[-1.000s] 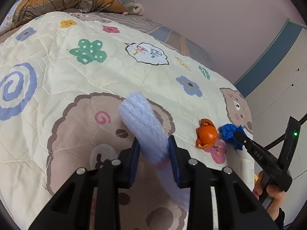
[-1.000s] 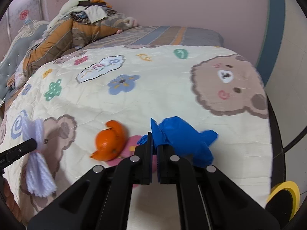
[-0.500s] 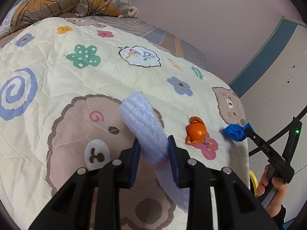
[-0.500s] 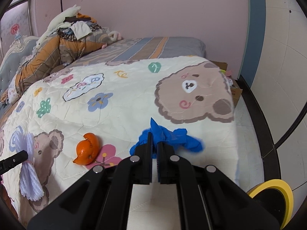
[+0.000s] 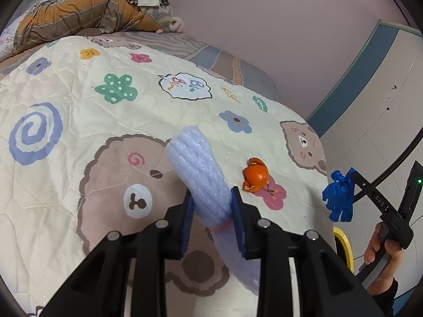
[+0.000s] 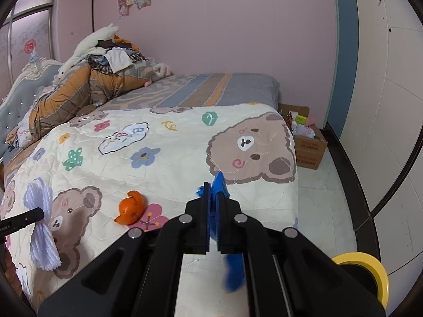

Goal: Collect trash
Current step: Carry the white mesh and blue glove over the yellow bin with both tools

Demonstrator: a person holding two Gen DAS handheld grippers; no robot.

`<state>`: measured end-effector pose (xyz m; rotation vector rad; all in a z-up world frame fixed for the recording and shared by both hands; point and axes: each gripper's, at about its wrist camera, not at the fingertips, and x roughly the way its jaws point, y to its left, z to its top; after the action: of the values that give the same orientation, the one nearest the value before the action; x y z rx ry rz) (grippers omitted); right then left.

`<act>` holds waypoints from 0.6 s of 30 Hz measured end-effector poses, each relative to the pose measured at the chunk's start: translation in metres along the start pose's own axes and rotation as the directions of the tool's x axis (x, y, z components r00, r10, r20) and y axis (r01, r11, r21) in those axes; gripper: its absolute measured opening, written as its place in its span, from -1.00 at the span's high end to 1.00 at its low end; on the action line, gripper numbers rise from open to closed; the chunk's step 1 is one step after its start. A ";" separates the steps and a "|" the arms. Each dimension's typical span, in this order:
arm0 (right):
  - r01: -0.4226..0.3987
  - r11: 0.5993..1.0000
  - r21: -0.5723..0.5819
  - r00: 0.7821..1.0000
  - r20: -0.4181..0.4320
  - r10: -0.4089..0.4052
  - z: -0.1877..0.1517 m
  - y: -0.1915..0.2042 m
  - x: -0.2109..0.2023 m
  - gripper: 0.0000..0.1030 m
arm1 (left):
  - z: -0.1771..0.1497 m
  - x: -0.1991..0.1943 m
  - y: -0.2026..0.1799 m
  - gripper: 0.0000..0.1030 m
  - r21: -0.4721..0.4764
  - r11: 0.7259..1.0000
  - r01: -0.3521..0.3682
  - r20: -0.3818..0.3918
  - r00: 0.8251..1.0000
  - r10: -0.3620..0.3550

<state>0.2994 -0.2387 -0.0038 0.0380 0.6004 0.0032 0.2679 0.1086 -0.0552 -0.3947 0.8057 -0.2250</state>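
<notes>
Bundle of pale lilac yarn (image 5: 197, 177), soft and looped, tied at the waist with a thin pink band, pinched between the blue-padded jaws of the left gripper (image 5: 210, 207). Long axis running along the fingers, rounded looped end pointing forward over the bed, loose tail hanging back under the gripper. Same yarn (image 6: 39, 222) visible from the right wrist camera at far left, shaped like a bow, drooping from the black tip.

Crumpled blue glove (image 6: 216, 187), thin and rubbery, clamped in the nearly closed jaws of the right gripper (image 6: 214, 198); a pointed flap sticking up past the tips, the rest dangling blurred below. From the left wrist camera, glove (image 5: 339, 196) hanging off the bed's edge, clear of the quilt.

Orange peel (image 5: 255, 175), curled and glossy, lying on the quilt (image 5: 79, 121) on a pink flower print, between the two grippers and touched by neither.

Quilt cream, stitched, printed with bears, flowers and a spiral. Heap of striped brown bedding and clothes (image 6: 87, 79) at the head of the bed. Cardboard box (image 6: 308, 148) of odds and ends on the floor by the wall; yellow-rimmed bin (image 6: 364, 274) low at right, near the right gripper.
</notes>
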 end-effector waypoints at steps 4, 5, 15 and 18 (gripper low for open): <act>-0.008 1.000 -0.010 1.000 0.021 0.008 0.001 0.001 -0.015 0.94 | -0.001 -0.016 0.008 0.49 -0.006 1.000 -0.016 0.019 1.000 0.016; -0.011 1.000 -0.009 1.000 0.025 0.011 0.002 0.001 -0.018 0.94 | -0.001 -0.021 0.012 0.49 -0.010 1.000 -0.017 0.024 1.000 0.017; -0.013 1.000 -0.013 0.999 0.049 0.014 -0.003 -0.003 -0.051 0.94 | -0.006 -0.064 0.033 0.50 -0.001 0.996 -0.087 0.085 0.993 0.087; -0.009 1.000 -0.010 0.999 0.049 0.010 -0.007 -0.007 -0.059 0.94 | -0.009 -0.073 0.037 0.49 -0.013 0.997 -0.083 0.083 0.993 0.083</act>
<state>0.2464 -0.2463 0.0238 0.0310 0.5508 0.0146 0.2134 0.1650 -0.0288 -0.3761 0.7396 -0.1265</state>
